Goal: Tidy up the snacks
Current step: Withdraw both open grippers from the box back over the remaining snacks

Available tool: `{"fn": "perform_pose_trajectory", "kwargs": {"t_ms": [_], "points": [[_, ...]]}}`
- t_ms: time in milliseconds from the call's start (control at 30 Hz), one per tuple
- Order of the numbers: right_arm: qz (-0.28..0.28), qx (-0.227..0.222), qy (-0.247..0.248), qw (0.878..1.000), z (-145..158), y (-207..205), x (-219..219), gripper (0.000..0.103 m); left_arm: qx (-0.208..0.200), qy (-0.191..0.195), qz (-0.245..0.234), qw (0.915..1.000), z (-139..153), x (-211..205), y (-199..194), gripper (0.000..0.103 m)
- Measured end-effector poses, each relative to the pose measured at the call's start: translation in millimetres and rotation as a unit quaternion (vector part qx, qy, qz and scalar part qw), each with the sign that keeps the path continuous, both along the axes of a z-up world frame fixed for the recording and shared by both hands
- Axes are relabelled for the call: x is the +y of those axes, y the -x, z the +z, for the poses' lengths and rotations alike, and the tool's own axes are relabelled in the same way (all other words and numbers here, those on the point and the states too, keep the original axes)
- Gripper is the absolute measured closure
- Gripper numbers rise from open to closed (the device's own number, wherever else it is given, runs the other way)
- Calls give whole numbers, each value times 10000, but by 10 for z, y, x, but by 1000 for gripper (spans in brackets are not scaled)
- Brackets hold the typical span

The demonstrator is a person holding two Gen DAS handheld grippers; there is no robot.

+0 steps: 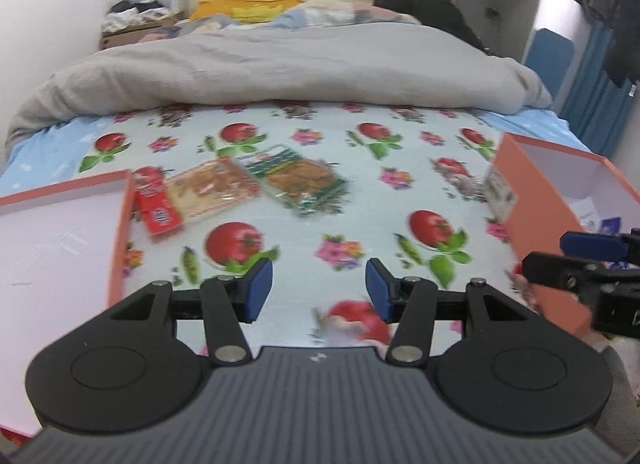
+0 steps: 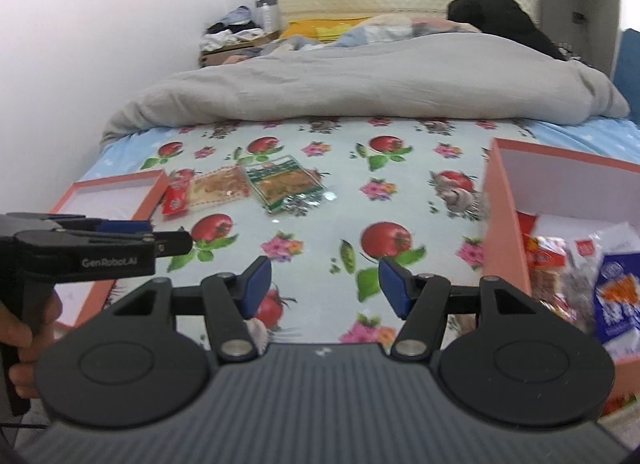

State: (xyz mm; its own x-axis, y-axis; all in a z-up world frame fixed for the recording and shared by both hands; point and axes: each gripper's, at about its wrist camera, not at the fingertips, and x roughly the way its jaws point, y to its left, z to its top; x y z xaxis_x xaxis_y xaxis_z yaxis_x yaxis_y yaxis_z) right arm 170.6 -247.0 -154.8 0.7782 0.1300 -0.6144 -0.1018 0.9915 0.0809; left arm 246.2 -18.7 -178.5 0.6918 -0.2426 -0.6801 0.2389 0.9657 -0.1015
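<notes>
The bed (image 2: 540,131) is spread with a floral cloth (image 2: 320,232). On the cloth lie three snack packs in a row: a red pack (image 2: 175,203), a clear pack (image 2: 219,187) and a green pack (image 2: 285,183), each touching its neighbour. An orange lid (image 2: 116,199) sits at the left, an orange box (image 2: 505,223) at the right. A grey duvet (image 2: 360,79) is bunched behind.

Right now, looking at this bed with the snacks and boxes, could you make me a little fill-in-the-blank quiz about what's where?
The red packet lies right beside the ____ orange box.
The snacks already put away sit in the ____ orange box.
Both the left gripper and the right gripper are ____.
The green-edged packet rests on the ____-printed cloth.

Missing words: left; right; open; tomato
</notes>
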Motion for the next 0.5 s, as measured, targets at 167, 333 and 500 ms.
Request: {"fn": "perform_pose_trajectory", "kwargs": {"t_ms": [167, 333, 500], "points": [[127, 121, 6, 9998, -94, -330, 70, 41, 102, -193, -21, 9998, -93, 161, -268, 45], [348, 173, -15, 9992, -206, -647, 157, 41, 81, -516, -182, 9985, -182, 257, -622, 45], [542, 338, 42, 9980, -397, -987, 234, 41, 313, -405, -224, 9984, -281, 378, -1067, 45]]}}
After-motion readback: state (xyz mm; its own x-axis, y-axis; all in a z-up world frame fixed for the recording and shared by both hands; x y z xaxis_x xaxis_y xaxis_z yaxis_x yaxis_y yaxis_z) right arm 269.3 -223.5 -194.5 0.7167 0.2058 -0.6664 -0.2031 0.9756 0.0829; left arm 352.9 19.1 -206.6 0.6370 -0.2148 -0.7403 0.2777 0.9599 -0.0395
